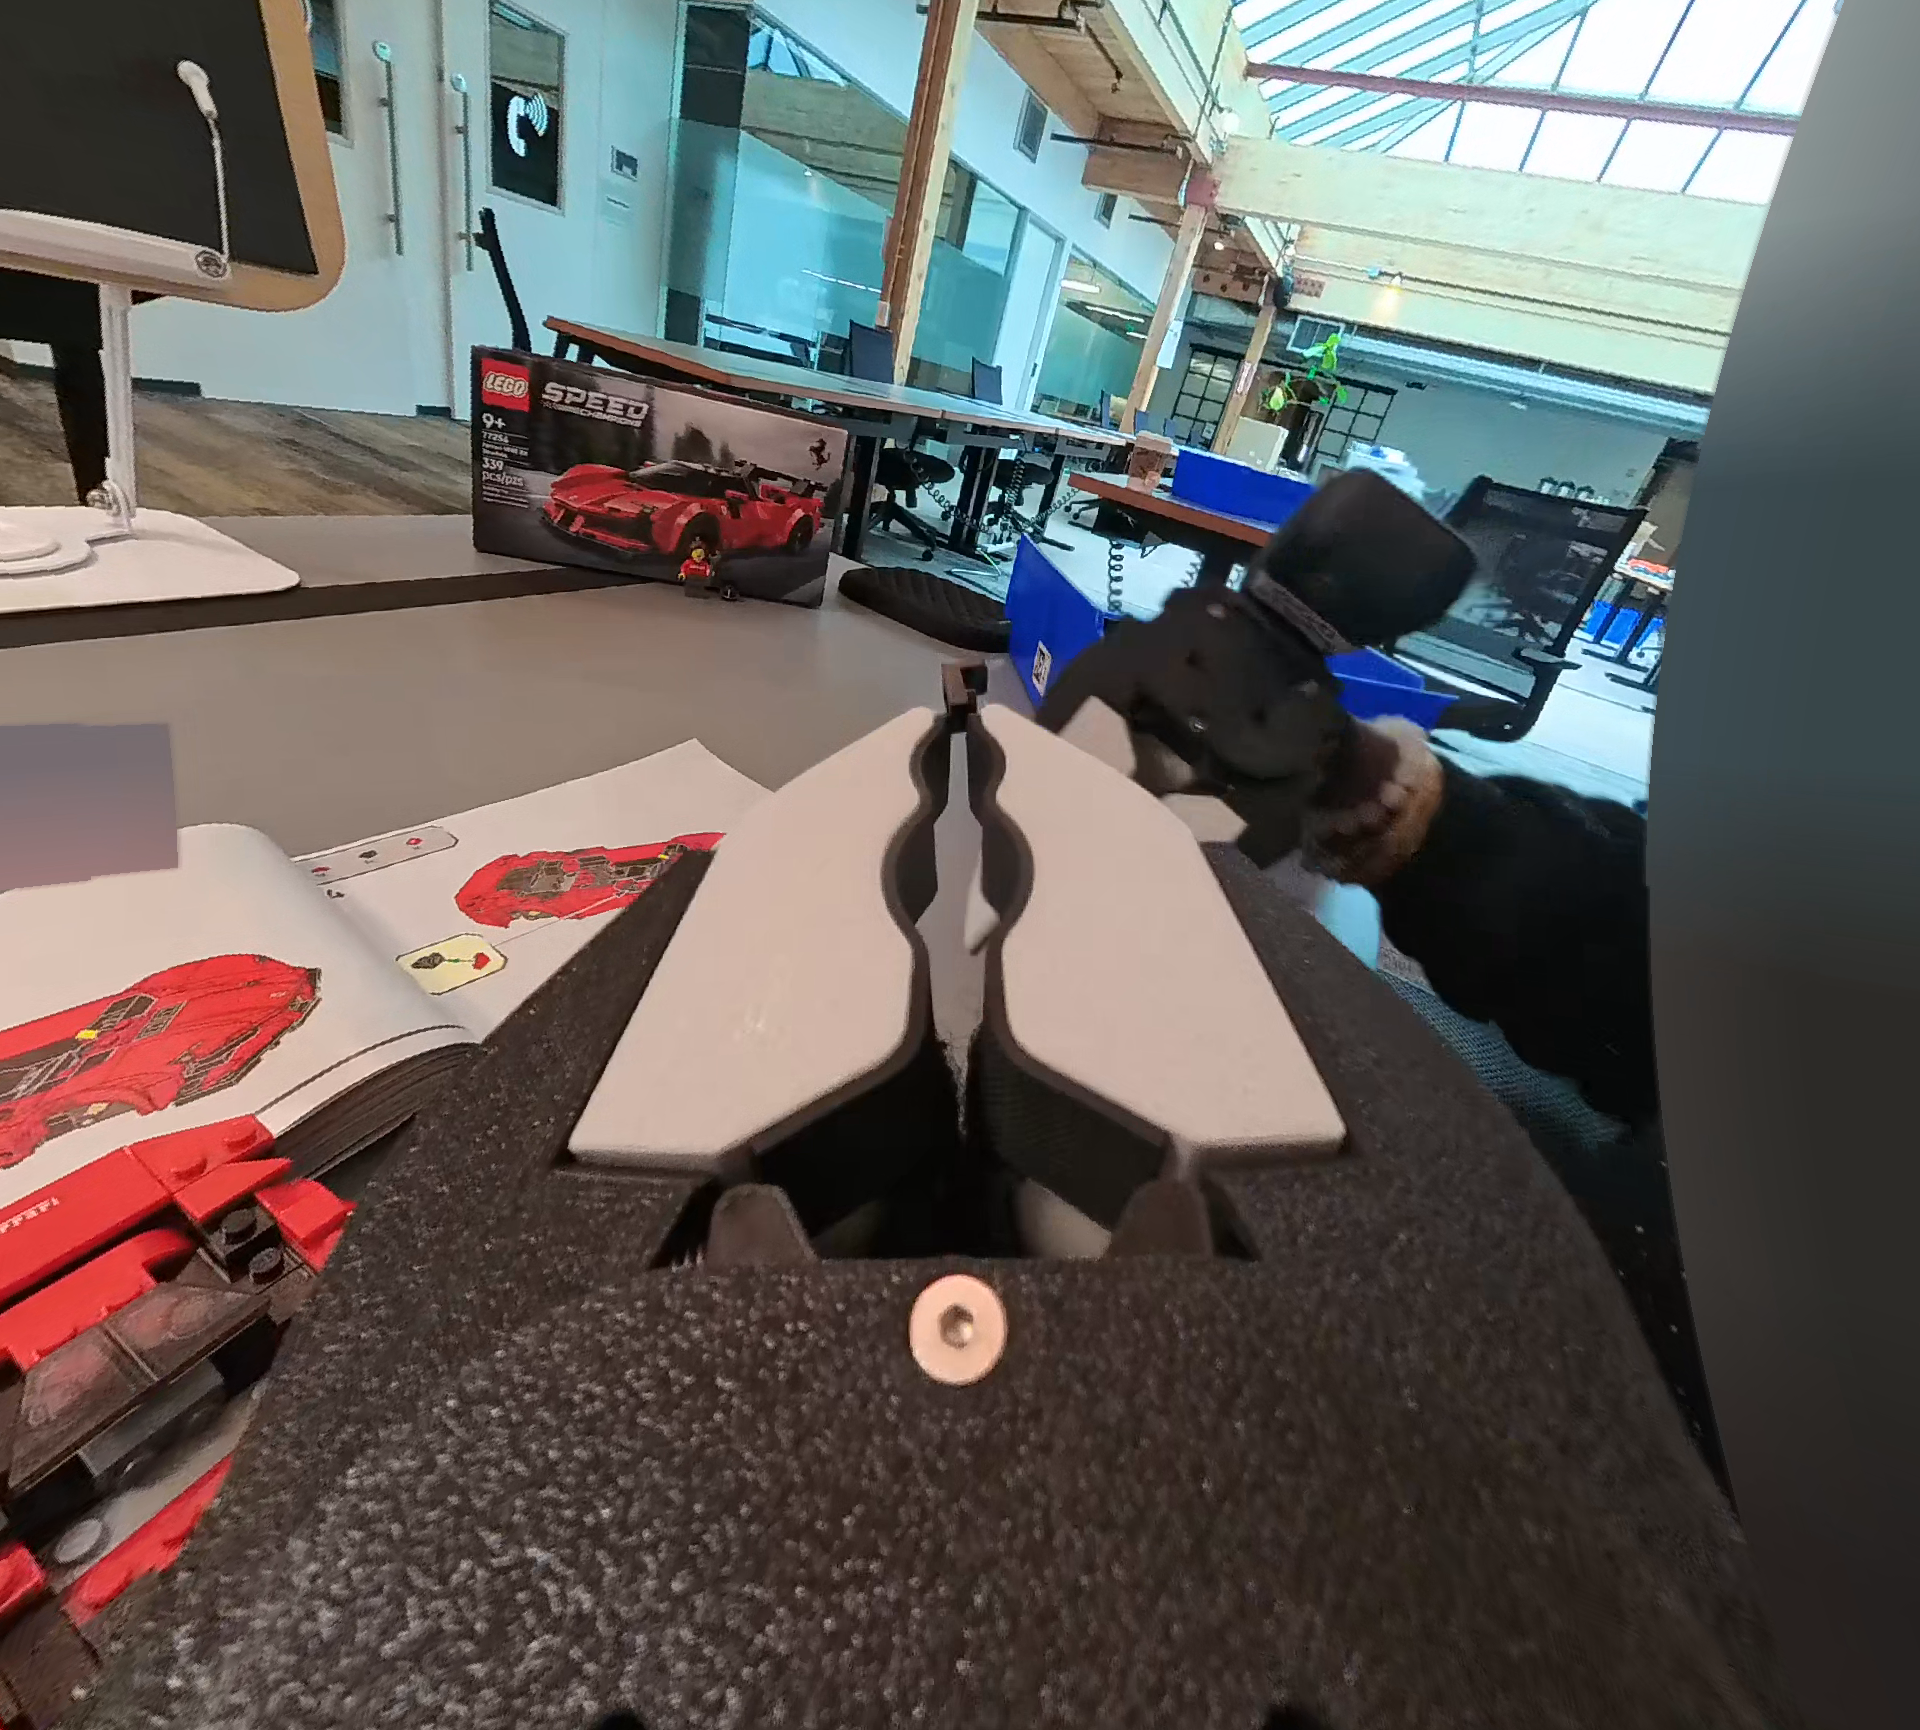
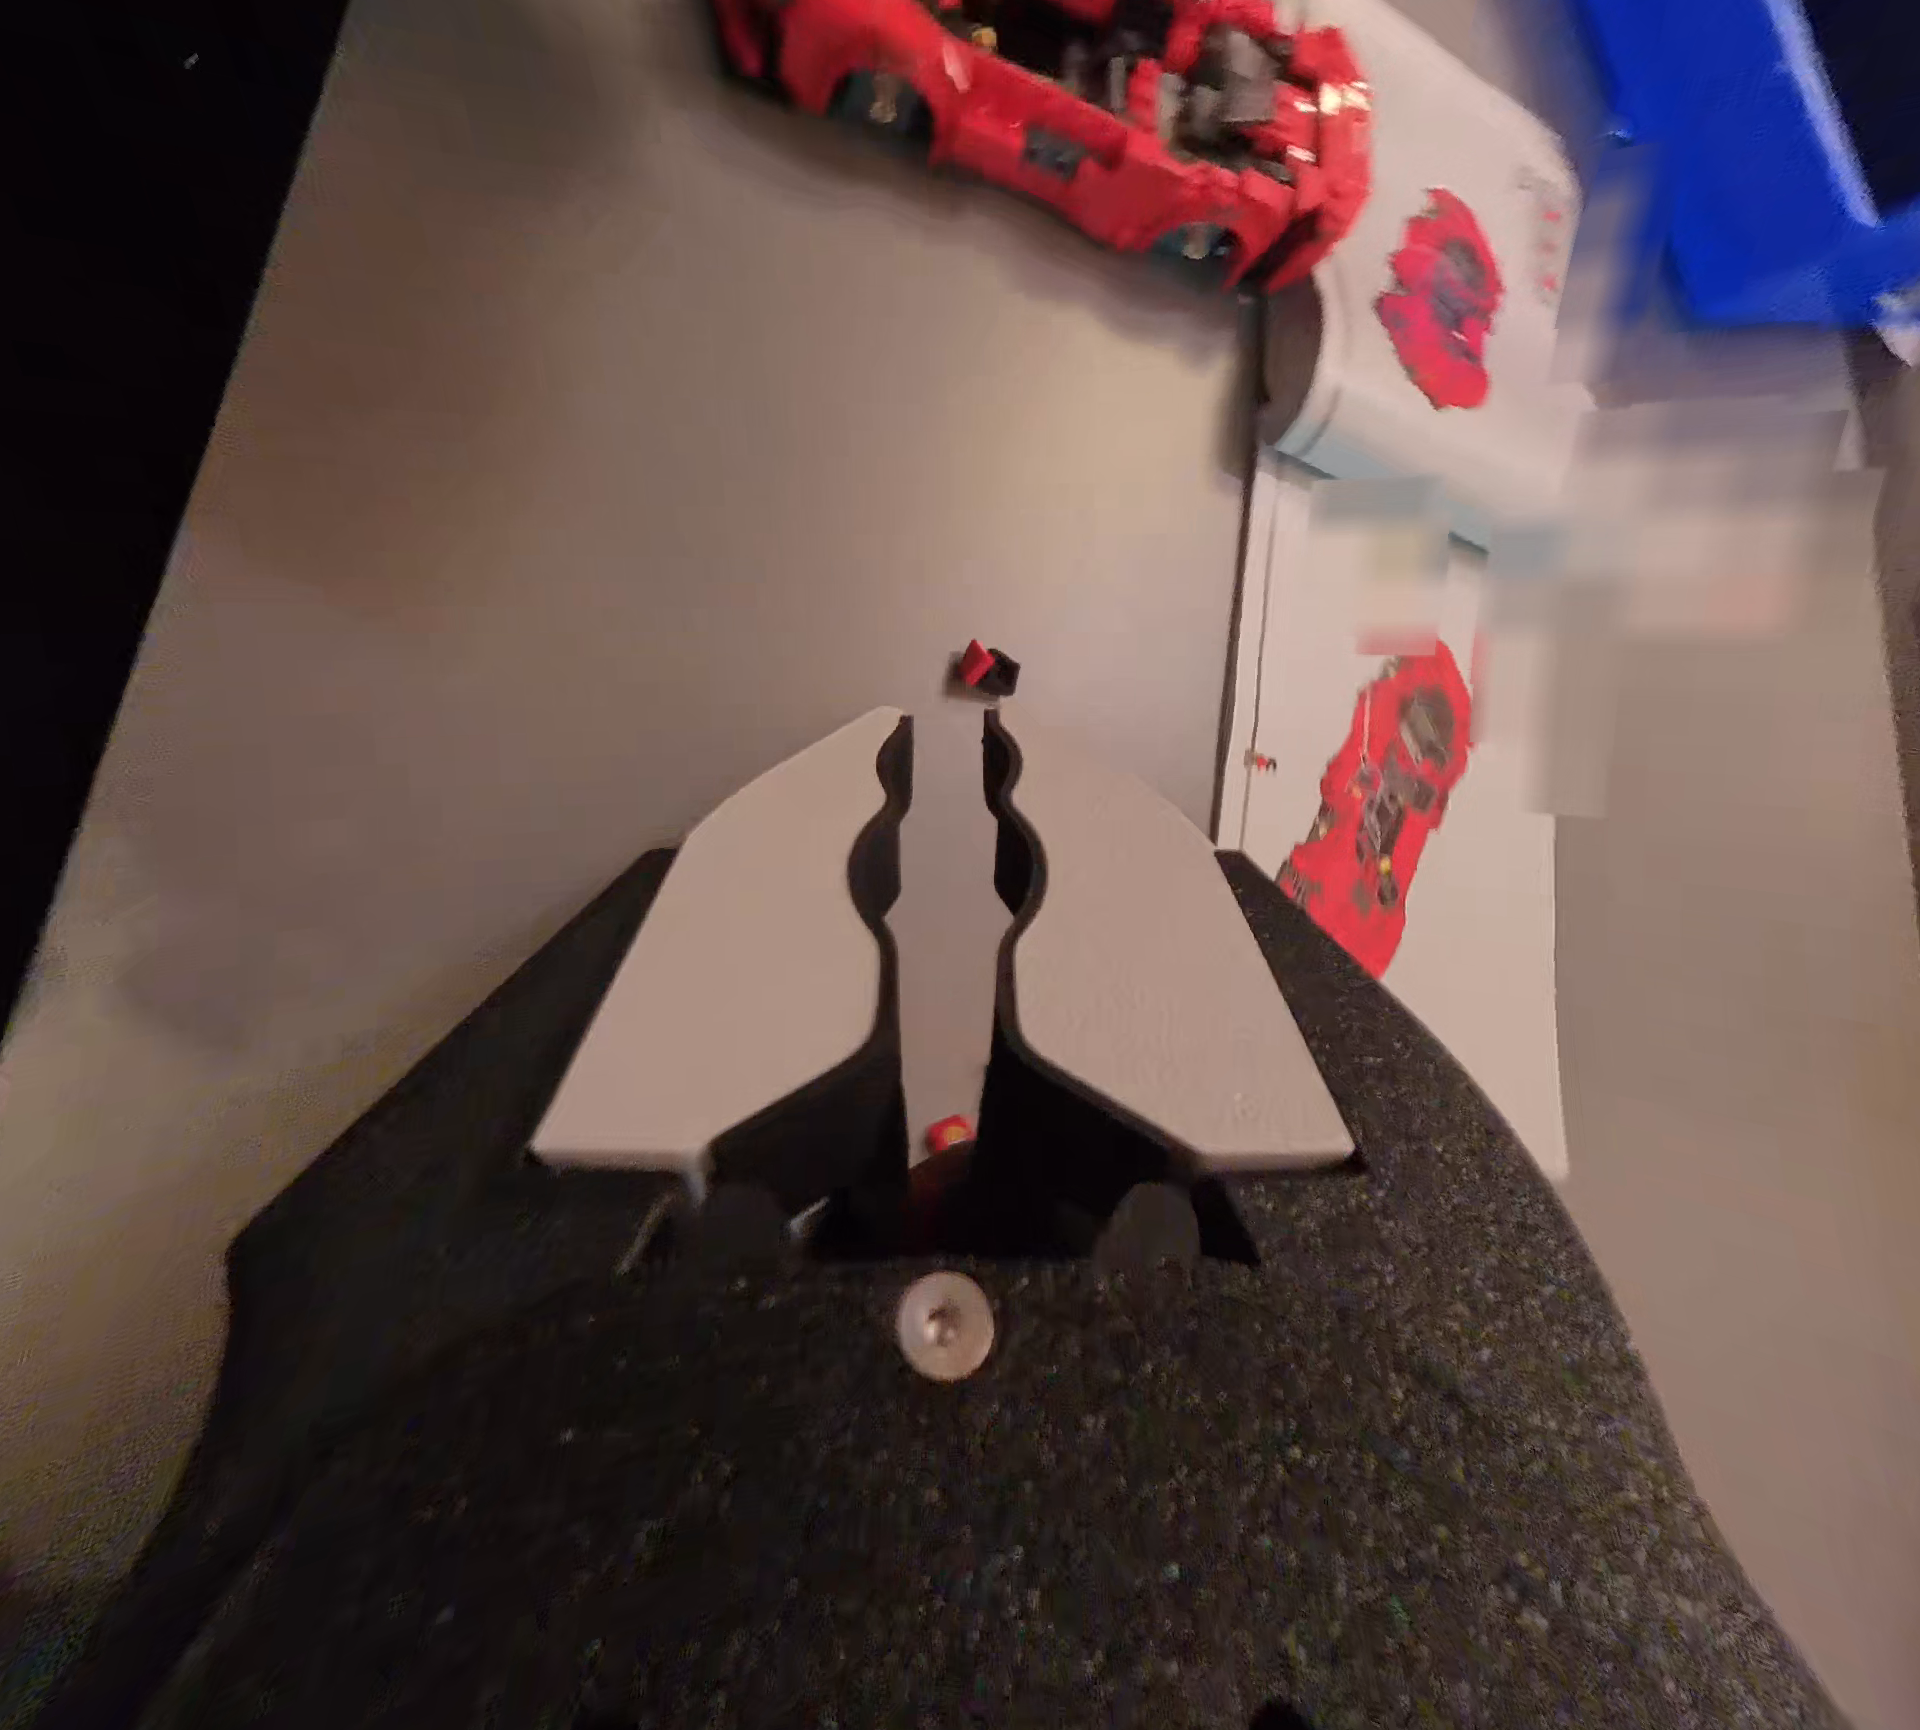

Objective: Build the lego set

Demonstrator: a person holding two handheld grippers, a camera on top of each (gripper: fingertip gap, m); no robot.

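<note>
The left tool [image 1: 961, 724] is gripping a small black piece [image 1: 962, 685] between its tips, the grey fingers [image 1: 821, 932] pressed nearly together around it, and it is hovering above the grey desk [image 1: 468, 693]. Just below and to its left, the half-built red car [image 1: 135, 1265] is sitting at the edge of the open instruction booklet [image 1: 343, 901], with the booklet's pages spreading out ahead of the car. Farther ahead of that tool, the set's box [image 1: 657, 475] is standing upright on the desk with a small minifigure [image 1: 698, 560] in front of it, and a white stand [image 1: 114, 537] is resting off to the far left. To the right of the left tool, a hand [image 1: 1382, 797] is holding the right tool, whose tips are hidden in that view. Seen from its own camera, the right tool [image 2: 948, 716] is hanging over the desk [image 2: 623, 485] with its fingers [image 2: 758, 953] slightly parted and nothing between them. A tiny red-and-black piece [image 2: 983, 670] is lying on the desk just beyond its tips. Well ahead of it the red car [image 2: 1039, 80] is sitting on the desk, touching the booklet [image 2: 1434, 309] on the right, and a blue bin [image 2: 1714, 70] is showing at the far right.
</note>
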